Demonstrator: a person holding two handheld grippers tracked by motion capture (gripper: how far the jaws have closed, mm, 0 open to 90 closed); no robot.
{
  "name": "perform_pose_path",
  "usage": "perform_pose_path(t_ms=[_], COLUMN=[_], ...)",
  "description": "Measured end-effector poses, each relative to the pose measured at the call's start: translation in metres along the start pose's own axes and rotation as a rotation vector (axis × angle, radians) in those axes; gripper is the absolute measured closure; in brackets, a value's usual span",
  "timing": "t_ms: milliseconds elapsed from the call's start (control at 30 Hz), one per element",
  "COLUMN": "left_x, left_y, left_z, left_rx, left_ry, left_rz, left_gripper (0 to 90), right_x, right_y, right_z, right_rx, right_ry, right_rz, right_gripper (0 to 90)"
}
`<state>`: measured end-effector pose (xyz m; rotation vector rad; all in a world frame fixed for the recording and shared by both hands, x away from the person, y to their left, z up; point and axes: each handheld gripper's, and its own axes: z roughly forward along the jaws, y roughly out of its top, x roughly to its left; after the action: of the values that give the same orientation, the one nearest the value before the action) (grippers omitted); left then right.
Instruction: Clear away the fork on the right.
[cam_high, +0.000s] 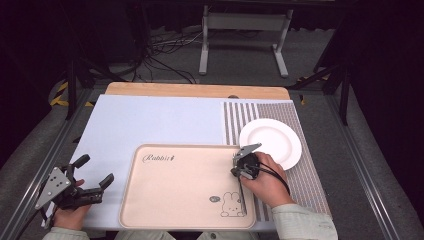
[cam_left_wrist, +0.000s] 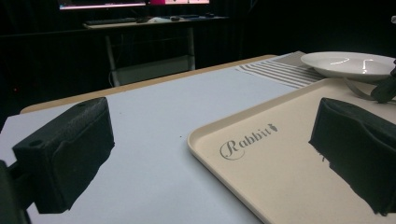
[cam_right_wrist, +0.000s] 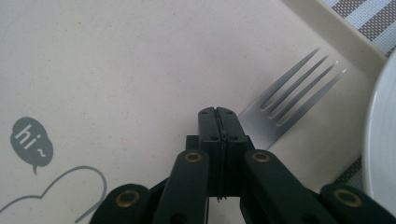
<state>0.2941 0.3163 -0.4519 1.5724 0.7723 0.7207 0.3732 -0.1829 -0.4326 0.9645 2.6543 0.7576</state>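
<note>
Stainless steel glints over a beige plastic tray (cam_high: 170, 200) printed with a rabbit, where the right gripper (cam_right_wrist: 218, 114), jaws pressed together, pinches a silver metal fork (cam_right_wrist: 292, 91) by its neck, tines pointing toward the round white ceramic plate (cam_high: 272, 140) on the striped grey placemat (cam_high: 240, 117). The fork appears to sit just above or on the tray's right edge, not yet at the plate; the carry across seemingly remains. The left gripper (cam_high: 95, 187), jaws spread wide and holding nothing, rests on the pale blue table mat (cam_high: 150, 120) beside the tray's left edge
</note>
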Motion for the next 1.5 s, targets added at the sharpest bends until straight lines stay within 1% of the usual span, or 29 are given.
perform_pose_path(t_ms=[133,300,500,567,600,633,667,700,733,767,800,833,867,900,933,967,1000,1033,1067,1100,1200,1233,1267,1300,1333,1367,1433,1467,1500], left_x=[0.000,0.000,0.000,0.000,0.000,0.000,0.000,0.000,0.000,0.000,0.000,0.000,0.000,0.000,0.000,0.000,0.000,0.000,0.000,0.000,-0.001,-0.001,-0.001,-0.001,0.000,0.000,0.000,0.000,0.000], left_y=[0.000,0.000,0.000,0.000,0.000,-0.001,-0.001,-0.001,-0.001,-0.001,-0.001,0.000,-0.001,-0.001,-0.001,-0.001,-0.001,-0.001,-0.001,-0.001,-0.001,0.000,0.000,0.000,0.000,0.000,0.000,0.000,0.000], left_z=[0.000,0.000,0.001,0.001,0.001,0.001,0.001,0.001,0.001,0.001,0.001,0.001,0.000,0.000,0.001,0.001,0.001,0.001,0.001,0.001,0.001,0.001,0.001,0.001,0.001,0.001,0.000,0.001,0.001], left_rx=[0.000,0.001,0.000,0.003,0.003,0.003,0.003,0.003,0.003,0.002,0.002,0.002,0.003,0.003,0.003,0.003,0.003,0.007,0.006,0.005,0.003,0.001,0.005,0.005,0.003,0.004,0.004,0.002,0.003], left_ry=[0.000,-0.001,-0.002,-0.003,-0.003,-0.003,-0.003,-0.003,-0.003,-0.002,-0.002,-0.002,-0.001,-0.001,-0.001,-0.001,0.000,-0.001,-0.002,-0.002,-0.002,-0.003,-0.002,-0.002,-0.002,-0.002,-0.002,-0.001,-0.002], left_rz=[-0.001,0.000,0.000,0.000,0.000,0.000,0.000,-0.001,-0.001,-0.002,-0.002,-0.002,-0.002,-0.003,-0.004,-0.004,-0.004,-0.002,-0.003,-0.003,-0.003,-0.001,-0.001,-0.001,-0.001,-0.002,-0.001,-0.002,0.000], left_gripper=[0.3,0.3,0.3,0.3,0.3,0.3,0.3,0.3,0.3,0.3,0.3,0.3,0.3,0.3,0.3,0.3,0.3,0.3,0.3,0.3,0.3,0.3,0.3,0.3,0.3,0.3,0.3,0.3,0.3], right_x=[-0.001,-0.003,-0.003,-0.002,-0.002,-0.001,-0.001,0.000,0.000,0.000,0.000,0.001,0.001,0.002,0.003,0.003,0.004,0.004,0.004,0.005,0.005,0.005,0.005,0.005,0.004,0.003,0.001,0.001,-0.002], right_y=[-0.001,-0.003,-0.002,0.000,0.001,0.002,0.002,0.004,0.004,0.006,0.006,0.008,0.008,0.009,0.009,0.009,0.009,0.009,0.009,0.009,0.007,0.006,0.004,0.004,0.002,-0.002,-0.006,-0.006,-0.013], right_z=[-0.001,-0.002,-0.004,-0.008,-0.010,-0.012,-0.012,-0.017,-0.017,-0.022,-0.022,-0.026,-0.026,-0.031,-0.033,-0.033,-0.039,-0.039,-0.041,-0.046,-0.050,-0.053,-0.059,-0.059,-0.061,-0.067,-0.071,-0.071,-0.076], right_rx=[-0.001,0.001,-0.006,-0.031,-0.045,-0.059,-0.059,-0.102,-0.102,-0.152,-0.152,-0.212,-0.212,-0.249,-0.265,-0.265,-0.292,-0.292,-0.299,-0.322,-0.335,-0.345,-0.367,-0.367,-0.380,-0.411,-0.441,-0.441,-0.477], right_ry=[-0.004,-0.006,-0.002,0.001,-0.005,0.005,0.005,0.022,0.022,0.040,0.040,0.059,0.059,0.054,0.053,0.053,0.051,0.051,0.049,0.021,0.018,0.020,0.007,0.007,0.004,-0.008,-0.010,-0.010,-0.014], right_rz=[0.005,0.032,0.036,0.038,0.036,0.036,0.036,0.047,0.047,0.051,0.051,0.063,0.063,0.046,0.040,0.040,0.017,0.017,0.005,-0.044,-0.044,-0.051,-0.065,-0.065,-0.071,-0.087,-0.095,-0.095,-0.092], right_gripper=[90.0,90.0,89.0,84.3,80.7,75.6,75.6,67.5,67.5,51.8,51.8,34.5,34.5,25.9,23.6,23.6,20.7,20.7,18.7,16.1,16.1,16.0,15.8,15.8,15.2,14.9,14.1,14.1,13.9])
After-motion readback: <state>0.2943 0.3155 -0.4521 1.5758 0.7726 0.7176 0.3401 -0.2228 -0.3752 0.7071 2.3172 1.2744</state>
